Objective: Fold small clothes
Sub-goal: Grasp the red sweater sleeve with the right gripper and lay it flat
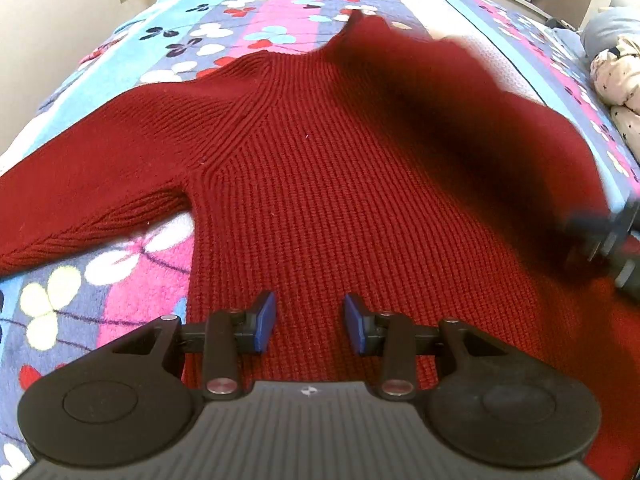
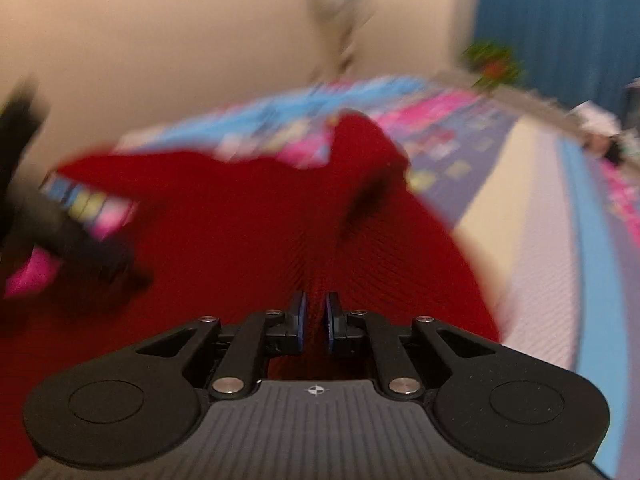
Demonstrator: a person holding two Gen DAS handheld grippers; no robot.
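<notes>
Flowered bedspread [image 1: 132, 280] beneath red sweater [image 1: 320, 200]

Left gripper [image 1: 310, 322]: angled steeply downward, jaws parted with a clear gap between the blue pads [image 1: 266, 320], nothing pinched between them. Right gripper [image 2: 315, 318]: tilted downward, jaws drawn nearly together, leaving only a narrow slit; its pads press on a ridge of red knit. In the left wrist view it appears as a blurred dark shape at the right edge.
</notes>
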